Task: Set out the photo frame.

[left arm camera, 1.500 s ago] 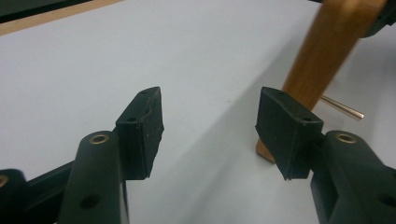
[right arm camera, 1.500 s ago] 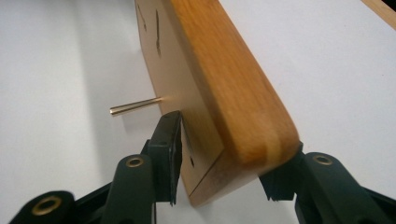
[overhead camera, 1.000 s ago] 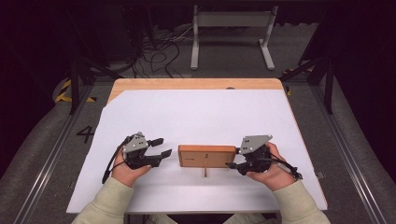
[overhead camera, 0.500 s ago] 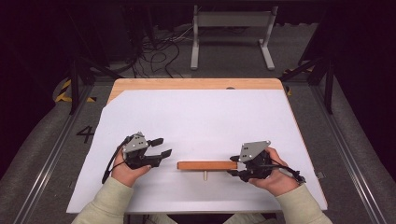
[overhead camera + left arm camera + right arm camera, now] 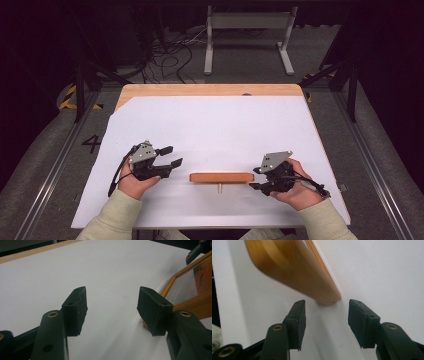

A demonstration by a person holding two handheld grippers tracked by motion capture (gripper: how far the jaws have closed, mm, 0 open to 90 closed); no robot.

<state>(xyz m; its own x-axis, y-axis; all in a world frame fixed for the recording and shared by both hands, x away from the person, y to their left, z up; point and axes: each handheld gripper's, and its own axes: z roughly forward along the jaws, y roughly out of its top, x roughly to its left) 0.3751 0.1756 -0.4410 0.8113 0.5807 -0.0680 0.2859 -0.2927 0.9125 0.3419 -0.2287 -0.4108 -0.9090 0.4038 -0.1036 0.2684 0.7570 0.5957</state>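
Observation:
A wooden picture frame (image 5: 221, 177) stands on its long edge on the white table cover (image 5: 215, 125), propped by a small peg (image 5: 219, 188) toward me. My left gripper (image 5: 172, 155) is open, a short way left of the frame. In the left gripper view the jaws of the left gripper (image 5: 112, 307) are wide apart with nothing between them, and the frame's glass face (image 5: 190, 290) is at the right. My right gripper (image 5: 254, 178) is open just off the frame's right end. In the right gripper view the frame's corner (image 5: 294, 270) lies just beyond the right gripper's (image 5: 325, 315) open jaws.
The table's bare wooden far edge (image 5: 210, 90) shows beyond the white cover. A metal stand (image 5: 247, 22) and loose cables (image 5: 170, 55) are on the floor behind the table. Floor rails (image 5: 380, 165) run along both sides.
The frame has gone from showing its broad face to standing thin on its edge. My right gripper has let go of it and drawn back a little to the right. The left gripper has barely moved.

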